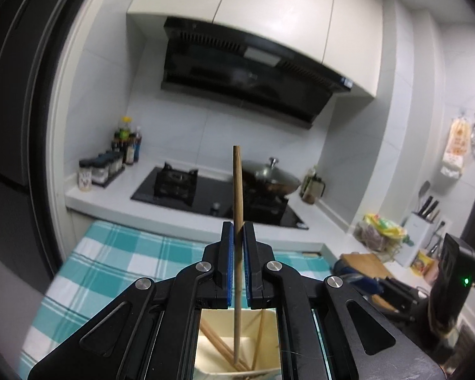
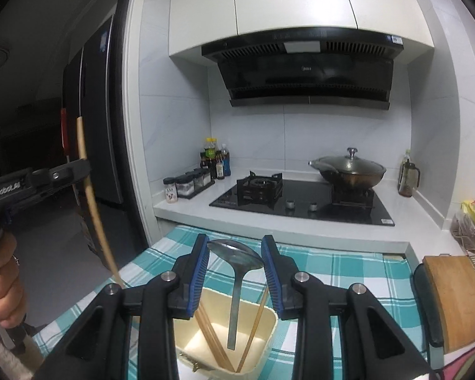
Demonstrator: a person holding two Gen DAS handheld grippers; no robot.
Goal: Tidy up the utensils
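Note:
My left gripper [image 1: 237,231] is shut on a wooden chopstick [image 1: 237,190] and holds it upright, its lower end inside a cream utensil box [image 1: 212,342] that holds more chopsticks. In the right wrist view the left gripper [image 2: 82,166] shows at the far left with the chopstick [image 2: 95,215] in it. My right gripper [image 2: 236,253] is open above the cream box [image 2: 269,323]. A metal spoon [image 2: 236,259] stands in the box, its bowl between my fingers, touching neither. Several chopsticks [image 2: 212,338] lean in the box.
The box stands on a teal checked cloth [image 2: 348,272]. Behind are a white counter with a black gas hob [image 2: 300,199], a lidded wok [image 2: 351,171], spice jars [image 2: 186,185] and bottles. A wooden cutting board [image 2: 456,297] lies at right. A dark fridge [image 2: 91,110] stands at left.

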